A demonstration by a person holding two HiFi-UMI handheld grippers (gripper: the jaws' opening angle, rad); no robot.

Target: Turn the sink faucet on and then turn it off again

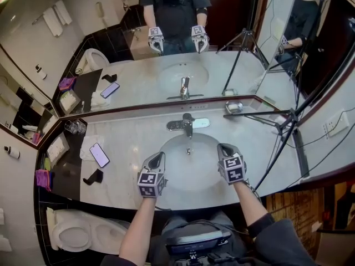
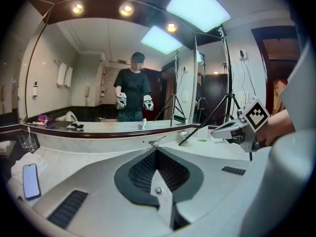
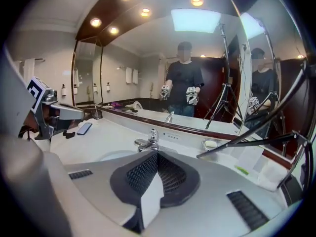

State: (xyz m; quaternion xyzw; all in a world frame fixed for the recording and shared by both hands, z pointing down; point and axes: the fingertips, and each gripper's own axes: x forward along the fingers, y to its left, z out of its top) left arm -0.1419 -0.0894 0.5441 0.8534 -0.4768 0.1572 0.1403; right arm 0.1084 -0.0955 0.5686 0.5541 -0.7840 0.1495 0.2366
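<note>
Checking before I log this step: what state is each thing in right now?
left gripper: shut, nothing between jaws.
right gripper: shut, nothing between jaws.
faucet: neither gripper touches it, no water stream visible.
phone: flat on counter, screen up.

- A phone [image 1: 100, 154] lies flat on the white counter [image 1: 127, 129], left of the middle (screen up).
- A small black thing [image 1: 93, 177] sits just below it.
- A toilet [image 1: 75, 234] shows at lower left.
- A black tripod [image 1: 283, 123] stands at the right.
- A big mirror [image 1: 233, 32] fills the top.
</note>
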